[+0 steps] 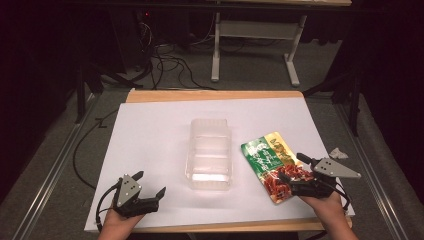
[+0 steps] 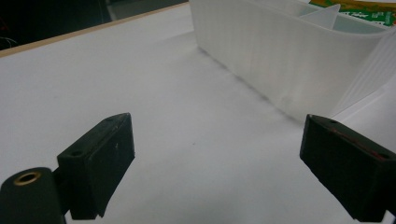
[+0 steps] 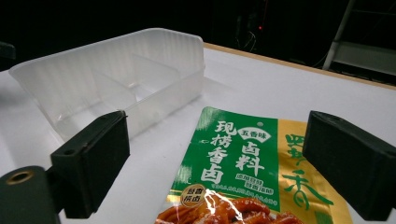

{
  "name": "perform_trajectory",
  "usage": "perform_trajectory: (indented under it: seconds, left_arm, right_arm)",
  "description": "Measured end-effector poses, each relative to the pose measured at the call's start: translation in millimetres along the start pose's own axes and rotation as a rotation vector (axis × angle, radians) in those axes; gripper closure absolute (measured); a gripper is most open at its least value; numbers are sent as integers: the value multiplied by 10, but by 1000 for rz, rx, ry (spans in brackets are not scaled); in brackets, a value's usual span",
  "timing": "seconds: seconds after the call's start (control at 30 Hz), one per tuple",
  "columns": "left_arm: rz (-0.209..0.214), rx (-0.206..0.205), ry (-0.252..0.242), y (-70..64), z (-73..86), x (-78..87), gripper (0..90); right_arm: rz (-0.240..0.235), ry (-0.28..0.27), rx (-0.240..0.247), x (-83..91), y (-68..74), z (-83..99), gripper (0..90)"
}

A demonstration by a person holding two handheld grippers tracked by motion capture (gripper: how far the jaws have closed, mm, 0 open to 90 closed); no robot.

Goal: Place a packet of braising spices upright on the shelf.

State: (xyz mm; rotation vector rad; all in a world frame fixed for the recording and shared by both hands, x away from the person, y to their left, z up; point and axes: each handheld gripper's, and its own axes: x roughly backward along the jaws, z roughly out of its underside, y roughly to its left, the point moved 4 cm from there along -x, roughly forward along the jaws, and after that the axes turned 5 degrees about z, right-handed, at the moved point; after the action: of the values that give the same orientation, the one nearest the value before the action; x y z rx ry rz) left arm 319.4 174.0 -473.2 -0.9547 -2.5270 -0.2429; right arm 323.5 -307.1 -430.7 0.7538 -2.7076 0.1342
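Green packet [image 1: 272, 165]: flat, right of tray [image 1: 210, 154]
Right gripper [image 1: 291, 167]: jaws apart over packet's near end
Left gripper [image 1: 149, 182]: jaws apart, nothing between

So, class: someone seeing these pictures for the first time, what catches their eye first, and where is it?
The green and yellow snack packet stands out, lying flat on the white table at the right, with the open right gripper over its near end. Next comes the clear plastic container at the table's middle, empty and divided inside. The left gripper is open over bare table at the near left.
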Motion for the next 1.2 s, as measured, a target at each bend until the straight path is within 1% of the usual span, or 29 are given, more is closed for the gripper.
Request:
perform_trajectory:
  seconds: [0.17, 0.3, 0.53, 0.63, 0.7, 0.73, 0.77, 0.8, 0.83, 0.87, 0.9, 0.93, 1.0, 1.07, 1.1, 1.13, 1.2]
  left_arm:
    - [2, -2, -5, -5, -10, 7, 103]
    - [1, -3, -1, 1, -7, 4, 101]
    - [-2, 0, -10, 5, -16, 21, 99]
    - [-6, 2, -12, 6, -28, 28, 94]
    - [-5, 16, -22, 14, -43, 35, 86]
    - [-6, 34, -32, 27, -62, 44, 77]
    - [-6, 34, -32, 27, -62, 44, 64]
    - [-12, 52, -33, 42, -83, 49, 49]
    - [-12, 52, -33, 42, -83, 49, 32]
    - [-5, 60, -27, 49, -102, 51, 6]
    - [3, 59, -30, 49, -108, 55, 7]
    - [3, 59, -30, 49, -108, 55, 6]
    - [27, 67, -49, 42, -124, 55, 6]
    - [33, 64, -56, 38, -147, 51, 6]
    - [42, 64, -61, 36, -166, 44, 15]
    - [42, 64, -61, 36, -166, 44, 29]
    - [52, 60, -70, 33, -175, 36, 47]
  right_arm:
    - [10, 1, -9, 17, -37, 24, 105]
    - [15, 10, -16, -7, -79, 46, 108]
    - [32, 5, -21, 25, -104, 45, 108]
    - [37, -7, -38, 36, -124, 43, 117]
    - [45, -3, -47, 41, -141, 51, 133]
    - [51, 5, -56, 40, -169, 68, 149]
    - [55, 9, -66, 39, -184, 78, 153]
    - [62, 16, -73, 38, -205, 91, 159]
    - [69, 25, -82, 43, -225, 104, 174]
    - [71, 28, -89, 48, -242, 116, 183]
    - [78, 31, -89, 56, -264, 127, 191]
    - [78, 31, -89, 56, -264, 127, 191]
    - [99, 39, -103, 81, -318, 155, 211]
    - [104, 39, -104, 87, -340, 165, 221]
    - [118, 50, -112, 106, -381, 194, 236]
    - [118, 50, -112, 106, -381, 194, 236]
    - [140, 76, -129, 124, -444, 253, 260]
